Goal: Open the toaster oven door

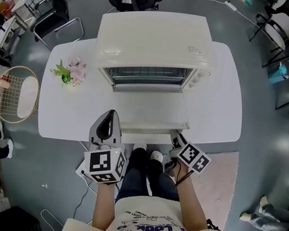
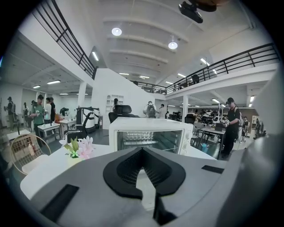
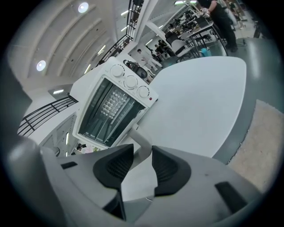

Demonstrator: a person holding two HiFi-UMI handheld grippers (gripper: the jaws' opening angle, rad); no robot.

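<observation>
Toaster oven (image 1: 155, 39), one, stands far-centre on the white table (image 1: 220, 107), its door (image 1: 154, 120) folded flat toward the near edge. The right gripper (image 3: 142, 151), at the door's near right corner, pinches the door handle (image 3: 138, 141). The left gripper (image 2: 142, 150), closed and empty, hovers just left of the door. Three knobs (image 3: 131, 81); the top label (image 1: 196, 50) is unreadable.

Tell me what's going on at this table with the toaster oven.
A person with a gripper in each hand is working the toaster oven on the white table. Its door looks swung down, about flat over the tabletop. The right gripper has its jaws closed on the handle, near its right end. The left gripper hovers by the door's near left corner, jaws meeting at the tips, holding nothing.
</observation>
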